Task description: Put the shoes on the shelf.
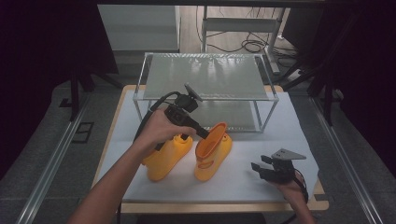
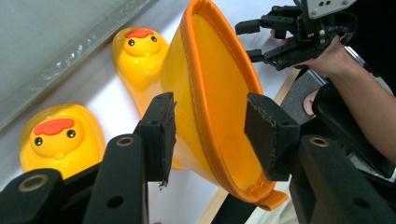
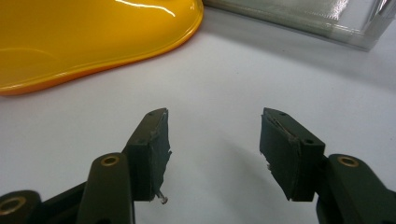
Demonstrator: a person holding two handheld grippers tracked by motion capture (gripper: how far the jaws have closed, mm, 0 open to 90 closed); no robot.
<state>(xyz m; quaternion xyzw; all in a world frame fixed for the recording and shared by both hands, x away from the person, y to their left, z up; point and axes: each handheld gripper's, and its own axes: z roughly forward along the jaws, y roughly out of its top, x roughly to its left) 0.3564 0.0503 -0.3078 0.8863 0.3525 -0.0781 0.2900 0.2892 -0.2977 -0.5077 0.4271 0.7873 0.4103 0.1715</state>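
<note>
Right gripper (image 1: 259,169), tabletop (image 1: 243,179) at five o'clock: jaws apart, empty. Left gripper (image 2: 210,126), centre: jaws spread astride the right boot's (image 1: 212,154) orange-rimmed shaft, not pressing; the left gripper view reveals duck faces on both toes. Left boot (image 1: 168,156) adjacent. Glass shelf (image 1: 205,77), twelve o'clock.

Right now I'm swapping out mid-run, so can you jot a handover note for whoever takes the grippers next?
Left gripper: open, jaws straddling the collar of the right boot, one inside, one outside; pads not yet pressing.
Right gripper: open, holding nothing, low over the white mat.
Both yellow duck boots stand on the mat in front of the glass shelf rack; left boot untouched.
Done: nothing placed. Left: probably grip the boot and shelve it, then the other.
</note>
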